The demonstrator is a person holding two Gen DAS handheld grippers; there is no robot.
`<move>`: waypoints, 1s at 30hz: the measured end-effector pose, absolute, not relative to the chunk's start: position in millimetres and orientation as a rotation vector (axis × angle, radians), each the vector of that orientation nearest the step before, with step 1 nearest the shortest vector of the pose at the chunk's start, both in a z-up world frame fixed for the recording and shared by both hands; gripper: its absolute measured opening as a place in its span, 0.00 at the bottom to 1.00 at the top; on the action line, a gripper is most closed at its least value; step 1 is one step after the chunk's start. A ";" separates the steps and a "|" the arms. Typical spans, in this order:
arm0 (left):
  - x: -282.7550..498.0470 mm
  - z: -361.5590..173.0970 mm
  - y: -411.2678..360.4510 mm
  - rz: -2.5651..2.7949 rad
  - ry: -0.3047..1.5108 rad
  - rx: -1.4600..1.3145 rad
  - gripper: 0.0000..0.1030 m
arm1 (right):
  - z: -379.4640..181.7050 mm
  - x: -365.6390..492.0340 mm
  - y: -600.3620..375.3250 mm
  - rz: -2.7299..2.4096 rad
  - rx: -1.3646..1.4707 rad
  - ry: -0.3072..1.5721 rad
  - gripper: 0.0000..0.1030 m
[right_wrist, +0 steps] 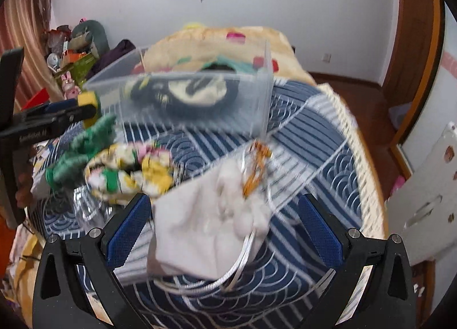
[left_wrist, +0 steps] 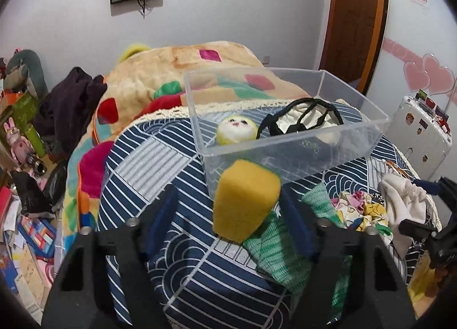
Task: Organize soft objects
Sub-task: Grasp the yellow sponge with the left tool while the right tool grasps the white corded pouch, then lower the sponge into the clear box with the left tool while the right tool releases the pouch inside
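A clear plastic bin (left_wrist: 288,146) stands on the blue patterned bed and holds a round plush face (left_wrist: 235,130) and a cream pouch with black straps (left_wrist: 302,121). A yellow sponge (left_wrist: 245,200) lies just in front of the bin, between the fingers of my open left gripper (left_wrist: 228,211), touching the right pad. A green knit cloth (left_wrist: 285,243) lies beside it. My right gripper (right_wrist: 225,220) is open around a white drawstring pouch (right_wrist: 208,231), not closed on it. A floral cloth (right_wrist: 131,169) and the green cloth (right_wrist: 82,151) lie left of it; the bin (right_wrist: 185,97) shows blurred behind.
A colourful blanket (left_wrist: 171,77) is heaped at the far end of the bed. Clutter and boxes (left_wrist: 25,214) fill the floor to the left. A white suitcase (left_wrist: 422,134) stands at the right. A wooden door (left_wrist: 357,14) is behind it.
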State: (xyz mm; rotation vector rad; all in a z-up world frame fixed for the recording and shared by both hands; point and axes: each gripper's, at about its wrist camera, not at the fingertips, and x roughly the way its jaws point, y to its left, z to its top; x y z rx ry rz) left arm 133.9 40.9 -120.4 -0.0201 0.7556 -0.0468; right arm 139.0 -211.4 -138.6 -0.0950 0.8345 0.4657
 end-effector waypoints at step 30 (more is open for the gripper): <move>116.3 -49.6 38.6 -0.050 0.545 -0.031 0.38 | -81.5 146.3 -214.1 0.481 -0.007 0.630 0.28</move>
